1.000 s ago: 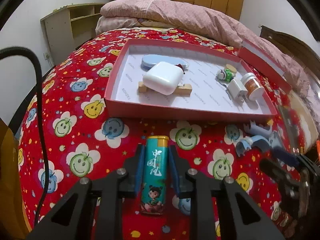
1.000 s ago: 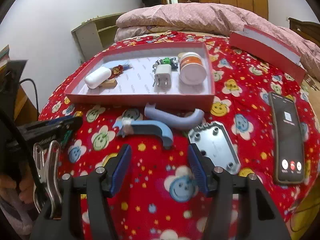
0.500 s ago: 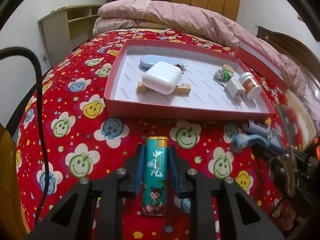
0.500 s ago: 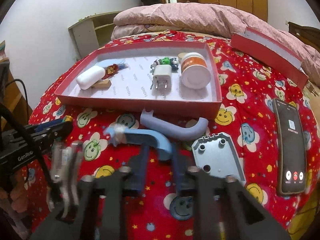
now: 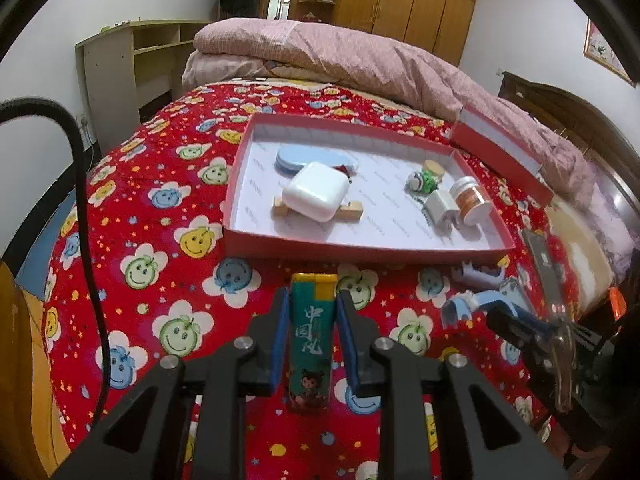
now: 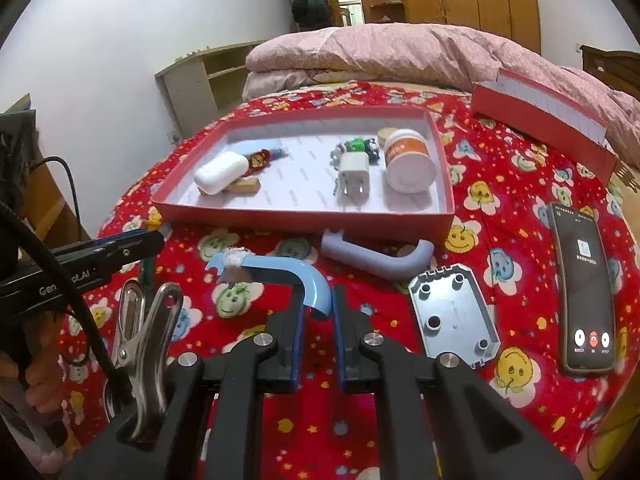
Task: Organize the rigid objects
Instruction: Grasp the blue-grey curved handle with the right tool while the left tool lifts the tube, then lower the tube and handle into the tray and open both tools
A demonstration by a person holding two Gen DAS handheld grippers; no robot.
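Observation:
My left gripper [image 5: 311, 300] is shut on a green lighter [image 5: 311, 332] with a yellow top, held above the red bedspread in front of the red tray [image 5: 360, 249]. My right gripper [image 6: 318, 300] is shut on the curved end of a light blue plastic handle [image 6: 280, 270], lifted off the bedspread. The tray [image 6: 304, 220] holds a white case [image 6: 220, 174] on a wooden block, a white charger plug [image 6: 354, 178], a white jar [image 6: 408, 160], a green toy and a blue flat piece. The blue handle also shows in the left wrist view [image 5: 472, 304].
A lilac curved handle [image 6: 376, 258], a grey metal plate [image 6: 452, 316] and a black phone [image 6: 584, 292] lie on the bedspread right of and in front of the tray. The tray's red lid [image 6: 540, 116] lies at the far right. A pink quilt is behind.
My right gripper moved forward, closed on the blue handle and lifted it. My left gripper stays shut on the lighter and has risen a little.

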